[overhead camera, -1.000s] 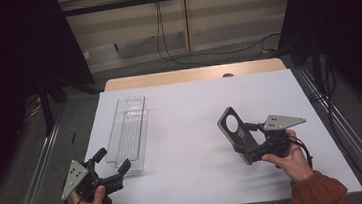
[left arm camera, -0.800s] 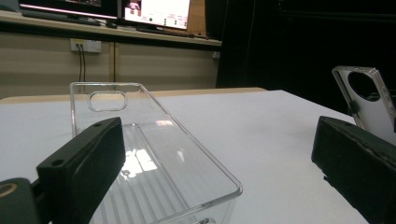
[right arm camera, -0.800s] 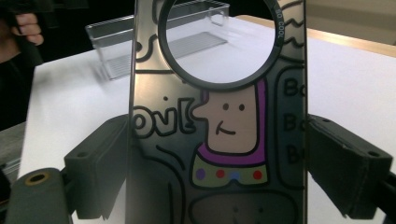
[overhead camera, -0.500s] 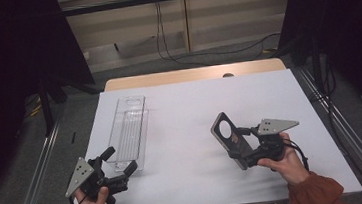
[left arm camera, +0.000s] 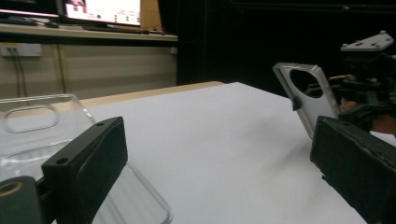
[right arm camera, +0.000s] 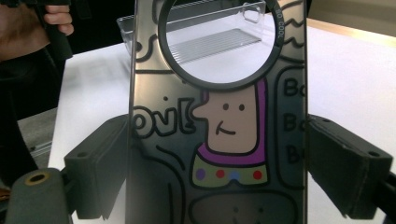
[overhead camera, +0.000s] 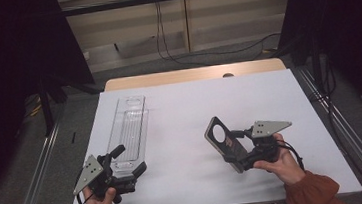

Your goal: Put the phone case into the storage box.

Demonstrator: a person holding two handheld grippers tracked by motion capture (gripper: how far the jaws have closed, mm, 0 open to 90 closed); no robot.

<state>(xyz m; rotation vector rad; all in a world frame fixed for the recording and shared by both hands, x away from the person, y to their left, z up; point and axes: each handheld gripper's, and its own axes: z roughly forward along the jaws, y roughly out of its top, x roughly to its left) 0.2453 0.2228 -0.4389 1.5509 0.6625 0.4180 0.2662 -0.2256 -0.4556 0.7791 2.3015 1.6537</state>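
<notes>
Phone case (right arm camera: 219, 130) is being clamped edgewise in the right tool (overhead camera: 242, 157), raised off the worktop (overhead camera: 194, 105); slipping is judged possible. Left tool (overhead camera: 126, 175), jaws apart, is risking nudging the clear tray (overhead camera: 130, 129) just ahead.

A dark phone case (overhead camera: 225, 143) with a large round camera opening and a cartoon figure drawn on it stands tilted above the white worktop (overhead camera: 195, 110), pinched by its long edges in the right claw (overhead camera: 241, 152); a clear plastic tray (overhead camera: 129, 128), long and narrow, lies flat at the worktop's left side, its near end just beside the left claw (overhead camera: 127, 162).
</notes>
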